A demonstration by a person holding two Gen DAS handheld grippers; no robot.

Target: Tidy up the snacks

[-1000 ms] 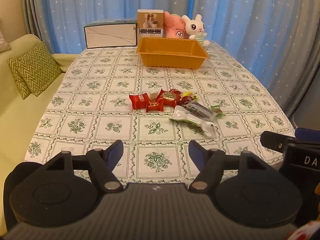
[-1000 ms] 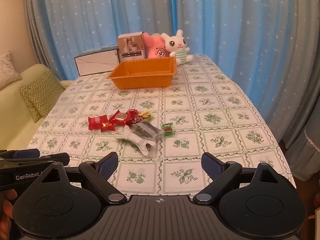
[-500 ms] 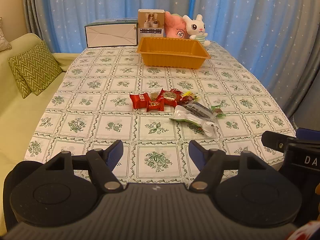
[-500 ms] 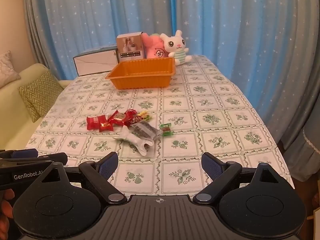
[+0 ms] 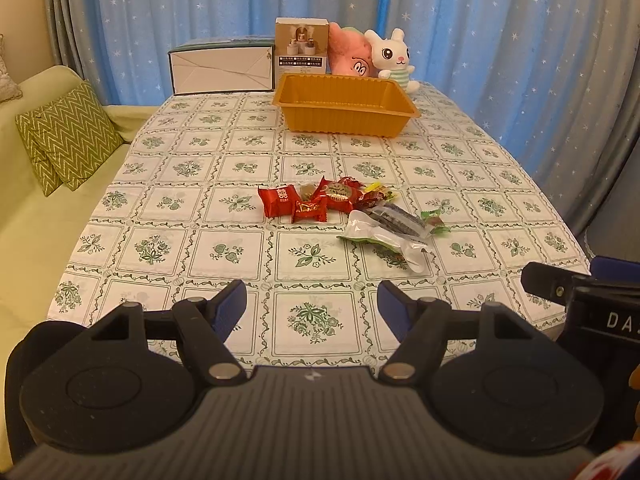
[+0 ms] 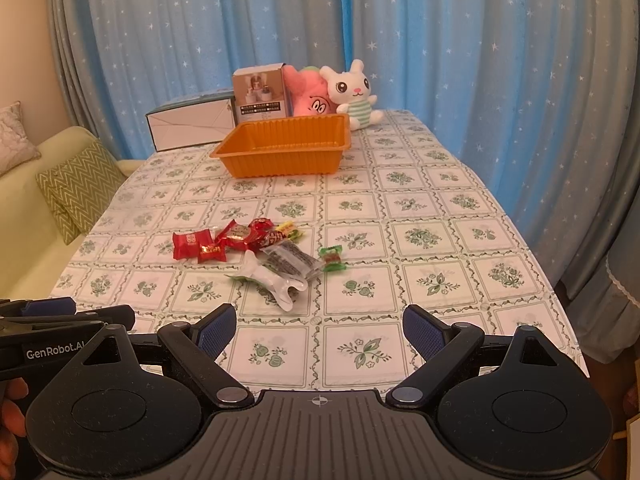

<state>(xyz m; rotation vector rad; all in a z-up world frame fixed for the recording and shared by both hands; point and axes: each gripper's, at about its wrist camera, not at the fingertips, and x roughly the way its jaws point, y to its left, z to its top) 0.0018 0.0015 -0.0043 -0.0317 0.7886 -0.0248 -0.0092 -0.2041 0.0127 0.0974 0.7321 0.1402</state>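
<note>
Warm, yellowish indoor light fills both of my views evenly, fairly bright. Shadows are soft and faint under the snack packets point(image 5: 352, 208) on the table point(image 5: 200, 216). Clear wrappers show small glints. Focus is sharp throughout, with no motion blur. The fisheye lens bows the curtains point(image 6: 480, 80) and darkens the frame corners.

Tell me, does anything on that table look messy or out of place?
Yes. The snacks lie in a loose, overlapping heap mid-table instead of in the orange tray, which sits bare further back. Nothing looks spilled or torn.
</note>
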